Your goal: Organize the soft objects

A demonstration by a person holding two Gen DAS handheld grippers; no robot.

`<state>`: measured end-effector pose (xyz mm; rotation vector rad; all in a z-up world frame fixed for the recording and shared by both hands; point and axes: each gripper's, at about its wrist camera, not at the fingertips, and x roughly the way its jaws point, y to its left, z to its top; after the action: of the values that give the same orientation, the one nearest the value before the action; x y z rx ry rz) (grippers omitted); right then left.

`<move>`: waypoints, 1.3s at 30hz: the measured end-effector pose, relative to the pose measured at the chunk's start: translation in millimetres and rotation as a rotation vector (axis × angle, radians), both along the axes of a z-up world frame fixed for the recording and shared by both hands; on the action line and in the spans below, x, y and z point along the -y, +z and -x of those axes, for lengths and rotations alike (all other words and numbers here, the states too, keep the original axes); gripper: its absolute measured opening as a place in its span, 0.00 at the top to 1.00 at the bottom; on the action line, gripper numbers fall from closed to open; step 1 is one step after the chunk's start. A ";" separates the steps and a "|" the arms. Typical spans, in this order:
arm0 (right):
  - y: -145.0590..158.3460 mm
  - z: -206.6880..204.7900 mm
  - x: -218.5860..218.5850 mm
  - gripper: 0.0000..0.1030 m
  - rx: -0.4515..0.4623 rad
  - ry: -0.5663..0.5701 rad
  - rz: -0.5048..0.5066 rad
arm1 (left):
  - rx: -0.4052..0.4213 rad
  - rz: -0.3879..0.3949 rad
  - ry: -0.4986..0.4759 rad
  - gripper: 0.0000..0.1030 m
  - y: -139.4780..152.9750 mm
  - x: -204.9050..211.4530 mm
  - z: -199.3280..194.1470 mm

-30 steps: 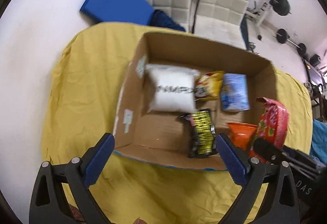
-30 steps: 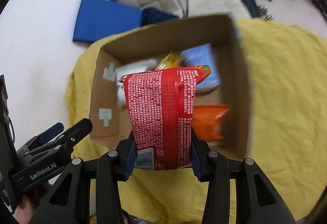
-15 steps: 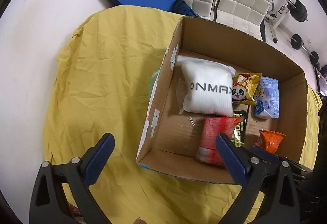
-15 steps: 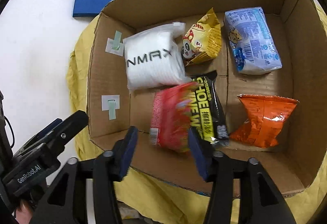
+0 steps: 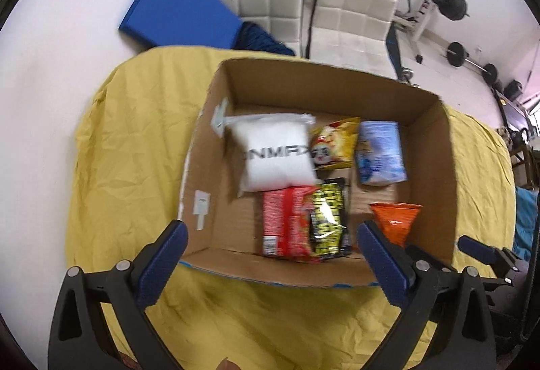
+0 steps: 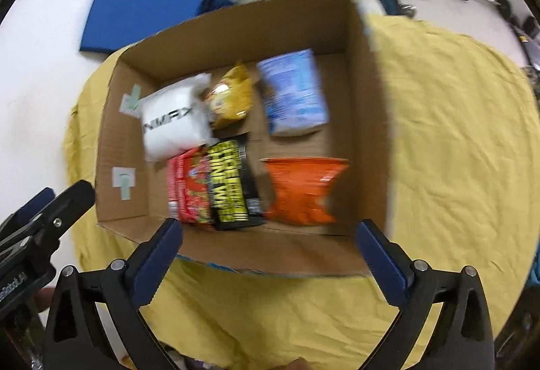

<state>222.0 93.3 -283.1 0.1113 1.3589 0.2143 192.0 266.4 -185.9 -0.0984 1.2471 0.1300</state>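
Lying open-topped on a yellow cloth, a cardboard box holds six soft packs, listed here from left to right. A white pillow pack printed with dark letters sits at the far left of the box floor, close to the left wall, which carries two pale tape tabs. Near of it lies the red pack, flat on the floor, its right edge overlapped by a black-and-yellow pack. A yellow snack bag lies far of these, touching the white pack's right edge. Further right, a pale blue pack occupies the far right, and an orange bag the near right, apart from the blue one.

The left gripper hangs above the near wall of the box with its jaws wide apart and nothing between them. The right gripper points steeply down over the same near wall; its jaws are opening, already spread wide, and no pack sits between its blue pads. In the right wrist view the left gripper shows at the left edge.

Beyond the cloth, on the white floor, lie a blue mat, two pale quilted chairs and, far right, barbell weights. Both views are slightly blurred.
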 end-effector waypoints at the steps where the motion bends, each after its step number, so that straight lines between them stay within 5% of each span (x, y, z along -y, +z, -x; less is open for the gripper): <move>1: 8.2 3.5 7.6 0.00 0.015 -0.010 0.027 | 0.010 0.003 -0.011 0.00 4.4 5.4 1.5; 12: 64.8 36.5 59.2 0.00 0.104 -0.069 0.064 | 0.059 0.009 -0.069 0.00 41.8 42.9 25.0; 28: 198.7 120.2 89.1 0.00 0.281 -0.073 -0.031 | 0.164 0.040 -0.053 0.00 155.4 62.0 96.3; 34: 219.8 147.7 94.0 0.00 0.301 -0.071 -0.045 | 0.211 -0.042 -0.044 0.00 181.8 64.8 115.8; 39: 235.3 163.0 96.2 0.00 0.335 -0.068 -0.008 | 0.223 -0.039 -0.042 0.00 192.2 65.0 125.2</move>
<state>59.0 -2.8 -47.8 0.1229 1.0191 0.1723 66.8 201.4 6.3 -0.0510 1.0229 0.1037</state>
